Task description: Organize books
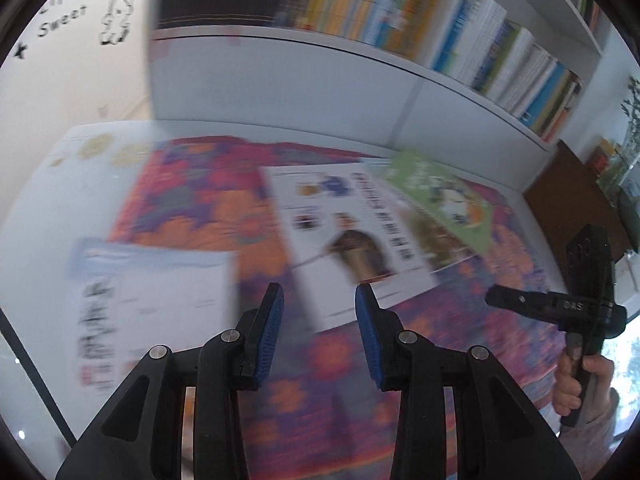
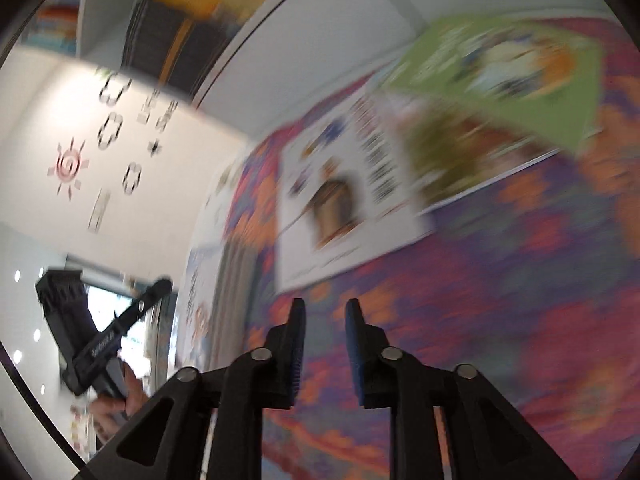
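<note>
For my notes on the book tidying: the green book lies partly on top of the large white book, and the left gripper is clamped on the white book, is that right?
Not quite: the left gripper holds nothing, jaws apart over the patterned cloth, as the left wrist view shows. The green book does overlap the large white book.

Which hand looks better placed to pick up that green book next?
Probably the right. In its own view the green book lies ahead, right of the right tool, whose jaws are empty and slightly apart. The left tool faces the white book instead. Blur makes this tentative.

Blurred book covers [image 1: 352, 232], unreadable titles
</note>
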`<action>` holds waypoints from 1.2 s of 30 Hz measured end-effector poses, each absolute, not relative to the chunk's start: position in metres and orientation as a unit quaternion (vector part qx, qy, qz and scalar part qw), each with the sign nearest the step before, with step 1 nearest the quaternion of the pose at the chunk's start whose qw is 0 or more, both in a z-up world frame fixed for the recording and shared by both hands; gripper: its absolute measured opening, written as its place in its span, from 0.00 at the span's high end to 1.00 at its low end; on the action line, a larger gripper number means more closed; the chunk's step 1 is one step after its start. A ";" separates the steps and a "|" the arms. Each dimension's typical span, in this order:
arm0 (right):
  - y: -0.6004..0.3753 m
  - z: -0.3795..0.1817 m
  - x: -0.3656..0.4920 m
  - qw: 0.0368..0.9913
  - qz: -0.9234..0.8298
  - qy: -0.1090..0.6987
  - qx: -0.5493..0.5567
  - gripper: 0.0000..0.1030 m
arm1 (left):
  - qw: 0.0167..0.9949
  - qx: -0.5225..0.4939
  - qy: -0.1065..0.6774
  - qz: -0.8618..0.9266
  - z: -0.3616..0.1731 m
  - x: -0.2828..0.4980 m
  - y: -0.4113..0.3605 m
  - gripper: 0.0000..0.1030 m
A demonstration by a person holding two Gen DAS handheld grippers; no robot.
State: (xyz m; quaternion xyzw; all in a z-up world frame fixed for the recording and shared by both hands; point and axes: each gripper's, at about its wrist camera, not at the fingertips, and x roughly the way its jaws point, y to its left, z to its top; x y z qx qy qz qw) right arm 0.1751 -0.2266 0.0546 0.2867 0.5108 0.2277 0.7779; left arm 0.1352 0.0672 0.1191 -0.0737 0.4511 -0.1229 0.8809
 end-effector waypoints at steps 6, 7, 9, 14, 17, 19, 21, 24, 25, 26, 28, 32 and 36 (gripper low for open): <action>-0.316 0.064 0.194 0.840 0.147 0.459 0.250 0.78 | 0.874 -0.081 0.454 -0.151 0.105 0.167 -0.009 0.67; -0.327 0.062 0.199 0.845 0.137 0.452 0.251 0.78 | 0.871 -0.087 0.457 -0.156 0.099 0.172 -0.018 0.67; -0.356 0.055 0.213 0.849 0.117 0.442 0.263 0.77 | 0.864 -0.099 0.465 -0.167 0.089 0.175 -0.029 0.67; -0.407 0.024 0.249 0.843 0.089 0.412 0.335 0.75 | 0.845 -0.099 0.487 -0.194 0.058 0.174 -0.055 0.67; -0.426 0.005 0.270 0.821 0.089 0.414 0.382 0.74 | 0.841 -0.096 0.495 -0.195 0.047 0.174 -0.059 0.67; -0.429 -0.005 0.280 0.811 0.085 0.420 0.398 0.73 | 0.836 -0.100 0.502 -0.198 0.041 0.175 -0.059 0.67; -0.433 -0.008 0.282 0.809 0.091 0.411 0.411 0.73 | 0.836 -0.098 0.503 -0.195 0.036 0.176 -0.057 0.67; -0.431 -0.007 0.285 0.810 0.090 0.407 0.412 0.71 | 0.832 -0.111 0.510 -0.190 0.027 0.179 -0.052 0.67; -0.431 -0.007 0.287 0.810 0.090 0.406 0.413 0.69 | 0.829 -0.118 0.513 -0.191 0.023 0.180 -0.050 0.67; -0.431 -0.007 0.289 0.812 0.091 0.406 0.409 0.68 | 0.829 -0.125 0.509 -0.194 0.021 0.180 -0.048 0.67; -0.425 -0.006 0.296 0.817 0.087 0.409 0.397 0.66 | 0.830 -0.129 0.506 -0.196 0.022 0.177 -0.046 0.67; -0.416 -0.004 0.305 0.827 0.082 0.404 0.382 0.62 | 0.829 -0.130 0.505 -0.203 0.021 0.175 -0.044 0.67; -0.413 -0.005 0.306 0.830 0.082 0.400 0.381 0.63 | 0.827 -0.140 0.503 -0.210 0.020 0.174 -0.041 0.67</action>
